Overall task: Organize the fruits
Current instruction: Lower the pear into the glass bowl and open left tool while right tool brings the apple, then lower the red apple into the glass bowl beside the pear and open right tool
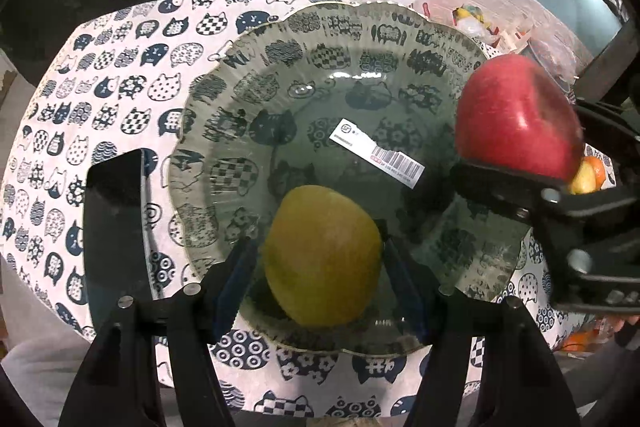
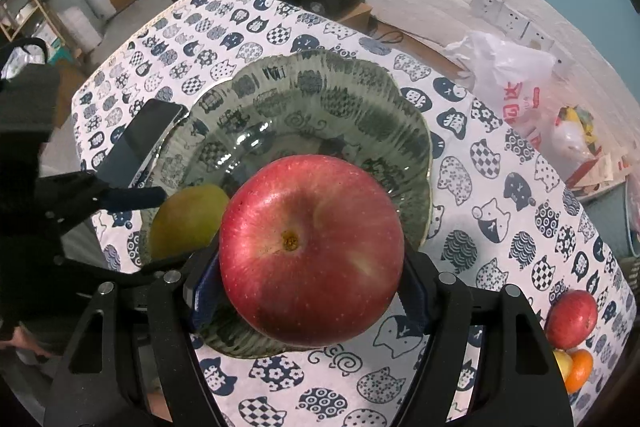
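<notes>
A clear glass plate [image 1: 256, 51] with a fluted rim lies on the cat-print tablecloth; it also shows in the right wrist view [image 2: 408, 131]. My left gripper [image 1: 320, 259] is over the plate's near side, its jaws around a yellow-green mango [image 1: 322, 255], which also shows in the right wrist view [image 2: 188, 219]. My right gripper [image 2: 310, 271] is shut on a big red apple [image 2: 310, 247] and holds it above the plate's near rim. That apple [image 1: 516, 115] shows at the plate's right edge in the left wrist view.
A black phone [image 1: 114, 227] lies left of the plate, touching its rim [image 2: 144, 139]. A barcode sticker [image 1: 376, 153] sits on the plate. A red apple [image 2: 572, 319] and an orange [image 2: 580, 369] lie at the table's right. A white plastic bag [image 2: 508, 79] is beyond.
</notes>
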`<control>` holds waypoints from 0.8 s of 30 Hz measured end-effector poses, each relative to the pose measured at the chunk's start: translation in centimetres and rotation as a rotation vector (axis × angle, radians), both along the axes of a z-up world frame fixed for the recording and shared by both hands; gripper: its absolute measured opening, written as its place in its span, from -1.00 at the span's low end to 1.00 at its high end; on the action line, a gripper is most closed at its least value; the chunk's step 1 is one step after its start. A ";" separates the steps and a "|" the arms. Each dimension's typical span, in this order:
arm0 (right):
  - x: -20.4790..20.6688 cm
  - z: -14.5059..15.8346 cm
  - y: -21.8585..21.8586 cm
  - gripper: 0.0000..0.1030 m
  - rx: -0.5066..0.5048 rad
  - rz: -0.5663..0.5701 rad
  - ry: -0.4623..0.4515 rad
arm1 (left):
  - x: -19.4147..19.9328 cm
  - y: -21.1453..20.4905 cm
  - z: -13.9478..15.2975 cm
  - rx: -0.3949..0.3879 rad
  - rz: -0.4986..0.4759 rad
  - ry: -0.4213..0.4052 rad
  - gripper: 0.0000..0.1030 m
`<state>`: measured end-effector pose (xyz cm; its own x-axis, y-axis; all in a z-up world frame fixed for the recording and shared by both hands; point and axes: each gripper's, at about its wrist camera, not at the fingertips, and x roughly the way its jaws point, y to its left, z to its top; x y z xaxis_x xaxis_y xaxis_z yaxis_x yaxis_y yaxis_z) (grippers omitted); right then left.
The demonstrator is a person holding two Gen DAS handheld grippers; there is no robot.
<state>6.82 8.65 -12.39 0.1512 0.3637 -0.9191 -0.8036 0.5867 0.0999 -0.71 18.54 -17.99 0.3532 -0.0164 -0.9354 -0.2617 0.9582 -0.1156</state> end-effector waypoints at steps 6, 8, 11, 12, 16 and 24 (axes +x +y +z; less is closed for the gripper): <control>0.1 -0.5 0.6 0.44 -0.015 0.007 -0.012 | -0.5 0.6 1.0 0.000 0.019 -0.021 0.32; 0.1 -0.6 0.7 0.44 -0.017 0.013 -0.014 | -0.7 0.8 1.1 0.005 0.024 -0.026 0.32; 0.0 -1.4 1.2 0.43 -0.032 0.033 0.004 | -0.9 1.0 1.3 0.014 0.035 -0.025 0.32; -0.3 -1.8 1.4 0.43 -0.046 0.047 0.002 | -1.0 1.1 1.3 0.014 0.039 -0.023 0.32; -1.2 -2.6 2.0 0.45 -0.106 0.079 -0.051 | -1.3 1.4 1.4 0.018 0.047 -0.024 0.33; -0.7 -2.3 1.7 0.47 -0.065 0.065 -0.018 | -1.4 1.3 1.4 0.029 0.045 -0.021 0.33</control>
